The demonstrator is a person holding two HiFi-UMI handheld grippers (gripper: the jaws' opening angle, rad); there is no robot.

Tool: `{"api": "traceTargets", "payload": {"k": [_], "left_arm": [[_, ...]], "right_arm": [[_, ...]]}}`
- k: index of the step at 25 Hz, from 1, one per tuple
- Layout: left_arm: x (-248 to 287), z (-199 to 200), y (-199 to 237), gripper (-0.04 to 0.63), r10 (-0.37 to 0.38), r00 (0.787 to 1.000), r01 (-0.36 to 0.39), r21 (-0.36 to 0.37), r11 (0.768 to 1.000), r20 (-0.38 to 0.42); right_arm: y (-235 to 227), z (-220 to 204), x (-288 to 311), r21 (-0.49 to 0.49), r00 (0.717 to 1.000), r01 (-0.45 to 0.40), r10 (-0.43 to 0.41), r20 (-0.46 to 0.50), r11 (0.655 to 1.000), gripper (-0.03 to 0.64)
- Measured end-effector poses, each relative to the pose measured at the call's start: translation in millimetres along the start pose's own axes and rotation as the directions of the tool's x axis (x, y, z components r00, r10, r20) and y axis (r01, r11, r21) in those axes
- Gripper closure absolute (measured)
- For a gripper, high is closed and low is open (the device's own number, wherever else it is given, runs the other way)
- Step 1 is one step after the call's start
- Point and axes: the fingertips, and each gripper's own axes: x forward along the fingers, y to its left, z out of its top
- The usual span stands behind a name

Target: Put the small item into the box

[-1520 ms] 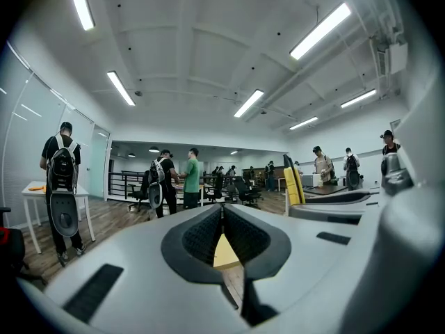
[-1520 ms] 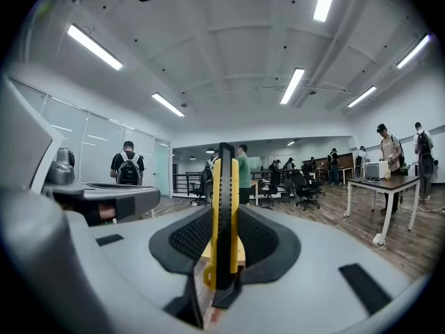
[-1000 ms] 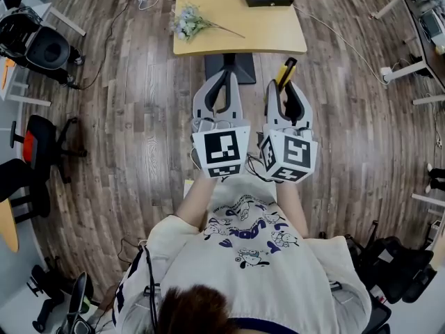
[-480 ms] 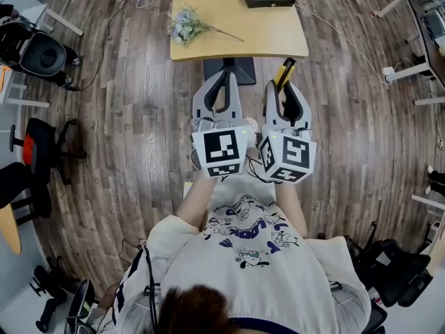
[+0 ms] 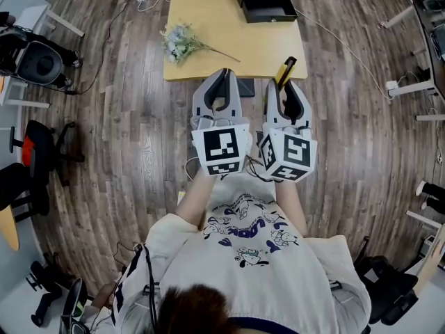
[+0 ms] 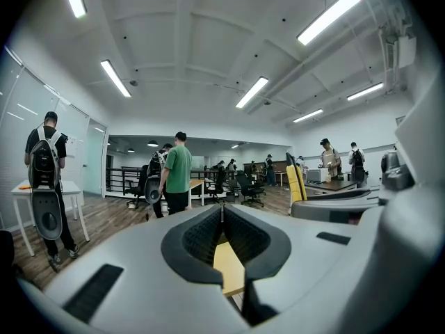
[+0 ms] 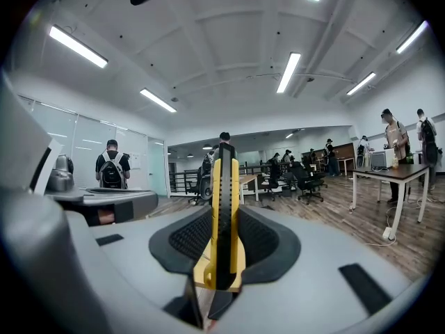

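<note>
A yellow and black utility knife (image 5: 286, 69) stands upright between the jaws of my right gripper (image 5: 286, 85), which is shut on it. In the right gripper view the knife (image 7: 224, 186) rises above the gripper's (image 7: 222, 213) tips. My left gripper (image 5: 223, 75) is beside it, shut with nothing in it; its tips (image 6: 222, 207) meet. A black box (image 5: 263, 0) with an open front sits at the far right of the wooden table (image 5: 208, 12). Both grippers hover at the table's near edge, short of the box.
A bunch of pale flowers (image 5: 179, 39) lies on the table's left part. Office chairs (image 5: 38, 54) stand at the left, white desk legs (image 5: 407, 82) at the right. People (image 6: 177, 176) stand farther off in the room.
Both grippers have moved forward side by side toward the table, whose near edge now lies under their tips. The knife stays gripped in the right gripper.
</note>
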Motion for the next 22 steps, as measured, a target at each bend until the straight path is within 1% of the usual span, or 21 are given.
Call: {"api": "traceTargets", "payload": {"k": [5, 13, 17, 22], "left_arm": [[48, 12, -5, 0.574, 0.023, 1.000, -0.023, 0.001, 1.000, 0.005], [118, 24, -11, 0.574, 0.076, 0.997, -0.076, -0.008, 0.997, 0.012], [142, 24, -13, 0.574, 0.094, 0.996, -0.094, -0.006, 0.996, 0.003], [164, 14, -9, 0.574, 0.114, 0.993, -0.114, -0.005, 0.993, -0.026]], "right_arm": [[-27, 15, 43, -0.003, 1.000, -0.024, 0.025, 0.003, 1.000, 0.486], [-61, 36, 107, -0.025, 0.996, -0.091, 0.091, 0.013, 0.996, 0.486], [-76, 38, 127, -0.024, 0.994, -0.106, 0.106, 0.004, 0.994, 0.486], [-90, 29, 151, -0.007, 0.994, -0.108, 0.107, -0.021, 0.994, 0.486]]}}
